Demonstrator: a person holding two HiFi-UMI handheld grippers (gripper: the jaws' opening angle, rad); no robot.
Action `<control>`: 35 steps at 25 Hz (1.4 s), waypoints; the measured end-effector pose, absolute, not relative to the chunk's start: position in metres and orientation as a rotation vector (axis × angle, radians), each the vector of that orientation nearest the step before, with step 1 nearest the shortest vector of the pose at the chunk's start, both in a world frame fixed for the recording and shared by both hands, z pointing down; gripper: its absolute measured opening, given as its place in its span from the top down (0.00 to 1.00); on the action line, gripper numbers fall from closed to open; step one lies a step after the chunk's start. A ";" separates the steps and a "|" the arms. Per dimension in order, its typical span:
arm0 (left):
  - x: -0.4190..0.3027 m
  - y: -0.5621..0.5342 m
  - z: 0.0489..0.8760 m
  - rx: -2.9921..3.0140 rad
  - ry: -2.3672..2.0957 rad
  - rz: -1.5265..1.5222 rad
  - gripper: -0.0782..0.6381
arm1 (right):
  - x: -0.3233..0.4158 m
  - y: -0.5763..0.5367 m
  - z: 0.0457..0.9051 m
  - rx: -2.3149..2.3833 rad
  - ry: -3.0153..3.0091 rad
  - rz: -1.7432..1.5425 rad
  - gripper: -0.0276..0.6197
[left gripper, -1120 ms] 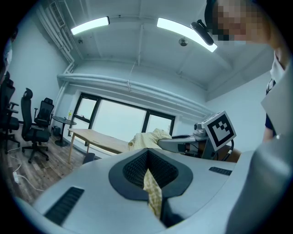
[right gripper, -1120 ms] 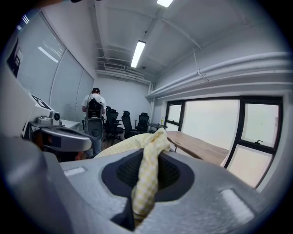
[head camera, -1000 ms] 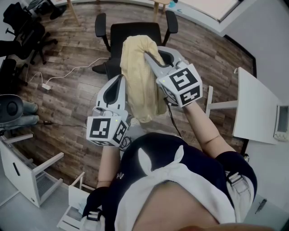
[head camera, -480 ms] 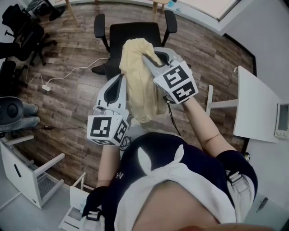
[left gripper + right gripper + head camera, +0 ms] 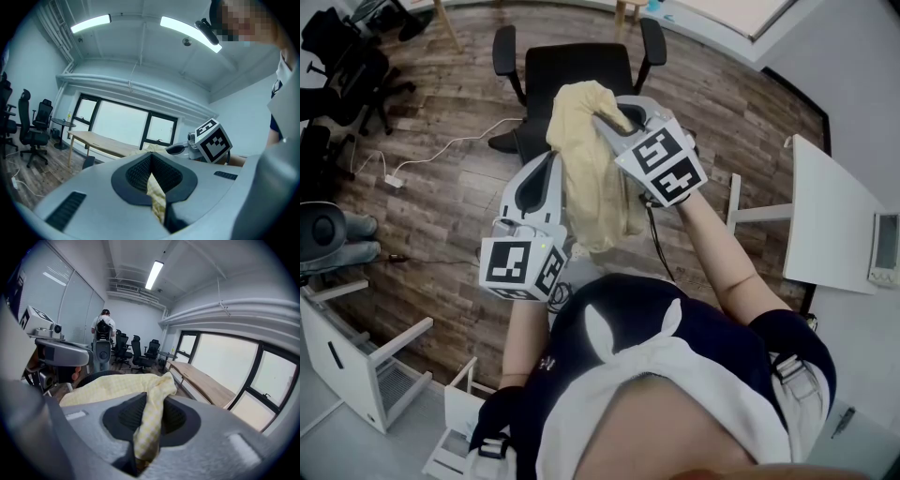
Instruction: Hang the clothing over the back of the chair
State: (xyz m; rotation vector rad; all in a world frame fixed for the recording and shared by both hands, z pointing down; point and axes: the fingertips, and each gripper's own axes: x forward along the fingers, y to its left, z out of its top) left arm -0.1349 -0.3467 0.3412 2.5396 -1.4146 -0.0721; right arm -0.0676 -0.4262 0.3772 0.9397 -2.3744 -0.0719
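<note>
Fingers (image 5: 89,427) of right gripper (image 5: 614,112) opening, clothing (image 5: 591,197) between

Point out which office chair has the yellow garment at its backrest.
The black armchair straight ahead of the person, at the centre of the head view: the yellow garment lies against its backrest. The other office chairs stand apart at the upper left.

The right gripper (image 5: 617,118) has tipped toward the chair (image 5: 577,66), its jaws opening slightly with the yellow garment (image 5: 591,187) between them.

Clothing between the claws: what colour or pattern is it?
Pale yellow clothing, fine white check; clearest in right gripper view.
</note>
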 end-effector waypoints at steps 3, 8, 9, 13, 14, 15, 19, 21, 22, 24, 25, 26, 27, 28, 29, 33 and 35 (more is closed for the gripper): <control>-0.135 -0.347 0.341 2.536 -1.412 -0.074 0.88 | -0.066 -0.428 0.379 0.946 -2.366 -0.056 0.81; -0.134 -0.346 0.342 2.538 -1.405 -0.073 0.88 | -0.064 -0.430 0.384 0.964 -2.350 -0.030 0.78; -0.135 -0.346 0.343 2.539 -1.404 -0.073 0.88 | -0.064 -0.431 0.385 0.968 -2.345 -0.027 0.77; -0.136 -0.347 0.343 2.539 -1.404 -0.069 0.88 | -0.063 -0.434 0.385 0.994 -2.328 -0.020 0.74; -0.136 -0.347 0.343 2.540 -1.405 -0.066 0.88 | -0.063 -0.434 0.385 0.999 -2.325 -0.019 0.73; -0.136 -0.347 0.343 2.541 -1.406 -0.064 0.88 | -0.062 -0.434 0.386 1.003 -2.322 -0.018 0.72; -0.137 -0.345 0.344 2.540 -1.407 -0.065 0.88 | -0.061 -0.435 0.388 1.011 -2.307 -0.005 0.69; -0.138 -0.345 0.344 2.540 -1.407 -0.067 0.88 | -0.061 -0.436 0.390 1.015 -2.303 0.011 0.68; -0.138 -0.345 0.344 2.539 -1.406 -0.068 0.88 | -0.061 -0.436 0.390 1.018 -2.304 0.023 0.67; -0.138 -0.345 0.344 2.537 -1.405 -0.069 0.88 | -0.060 -0.437 0.391 1.022 -2.305 0.050 0.66; -0.138 -0.345 0.344 2.536 -1.405 -0.069 0.88 | -0.059 -0.437 0.392 1.021 -2.304 0.060 0.65; -0.138 -0.345 0.344 2.535 -1.404 -0.071 0.88 | -0.059 -0.437 0.393 1.014 -2.303 0.065 0.65; -0.137 -0.345 0.344 2.535 -1.403 -0.072 0.88 | -0.058 -0.437 0.395 1.003 -2.304 0.068 0.65; -0.136 -0.345 0.344 2.535 -1.404 -0.072 0.88 | -0.059 -0.437 0.396 0.988 -2.309 0.069 0.65; -0.136 -0.345 0.344 2.535 -1.404 -0.073 0.88 | -0.059 -0.437 0.397 0.972 -2.316 0.068 0.65; -0.135 -0.344 0.345 2.532 -1.403 -0.074 0.88 | -0.059 -0.438 0.404 0.909 -2.314 0.088 0.65; -0.135 -0.344 0.346 2.532 -1.403 -0.074 0.88 | -0.060 -0.437 0.411 0.853 -2.289 0.104 0.65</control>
